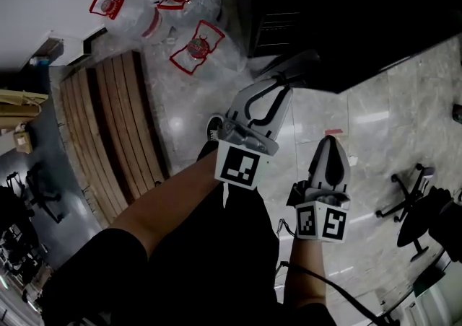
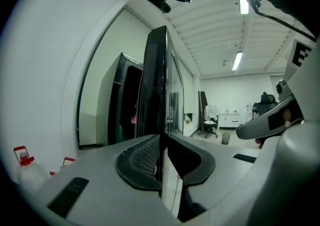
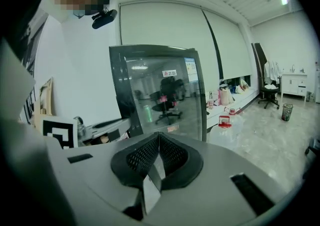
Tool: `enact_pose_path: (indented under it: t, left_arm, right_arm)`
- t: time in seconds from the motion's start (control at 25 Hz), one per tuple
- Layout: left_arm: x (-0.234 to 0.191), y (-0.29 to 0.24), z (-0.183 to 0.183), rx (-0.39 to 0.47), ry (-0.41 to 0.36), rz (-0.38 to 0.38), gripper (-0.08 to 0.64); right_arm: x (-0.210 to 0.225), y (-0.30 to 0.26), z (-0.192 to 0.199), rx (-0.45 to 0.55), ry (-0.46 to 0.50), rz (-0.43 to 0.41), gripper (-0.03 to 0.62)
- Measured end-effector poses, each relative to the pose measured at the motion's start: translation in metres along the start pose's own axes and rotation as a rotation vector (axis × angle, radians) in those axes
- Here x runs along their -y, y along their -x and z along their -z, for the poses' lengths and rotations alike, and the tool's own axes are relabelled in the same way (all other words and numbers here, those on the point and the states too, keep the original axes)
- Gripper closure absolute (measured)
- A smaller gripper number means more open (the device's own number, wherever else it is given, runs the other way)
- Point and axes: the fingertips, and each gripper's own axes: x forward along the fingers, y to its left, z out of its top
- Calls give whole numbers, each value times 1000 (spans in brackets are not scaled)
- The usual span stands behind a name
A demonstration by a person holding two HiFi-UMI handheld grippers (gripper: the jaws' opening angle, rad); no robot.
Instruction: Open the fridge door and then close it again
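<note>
The black, glass-fronted fridge door stands swung out, and the left gripper view shows it edge-on. My left gripper is shut on that edge, one pad on each side. The dark fridge body stands behind it to the left. In the head view the left gripper reaches up to the black fridge. My right gripper hangs beside it, lower and to the right. It is shut on nothing and faces the door's reflective glass from a short way off.
Three big water jugs with red handles lie on the floor left of the fridge, next to a curved wooden bench. An office chair base stands at the right. The person's legs and a shoe are below the grippers.
</note>
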Motion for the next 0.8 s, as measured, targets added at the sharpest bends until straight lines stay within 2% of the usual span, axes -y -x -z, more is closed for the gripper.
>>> enact_pose_path:
  t: [0.12, 0.36, 0.6, 0.8]
  left_arm:
    - [37, 10, 1, 1, 29, 10, 511]
    - [87, 19, 0, 7, 4, 39, 520]
    - [99, 16, 1, 2, -3, 23, 522]
    - [99, 16, 1, 5, 2, 25, 522]
  right_arm:
    - [11, 15, -1, 20, 2, 32, 577]
    - [33, 45, 3, 38, -17, 82, 577]
    - [59, 61, 5, 35, -7, 107, 577]
    - [60, 61, 7, 37, -10, 98, 577]
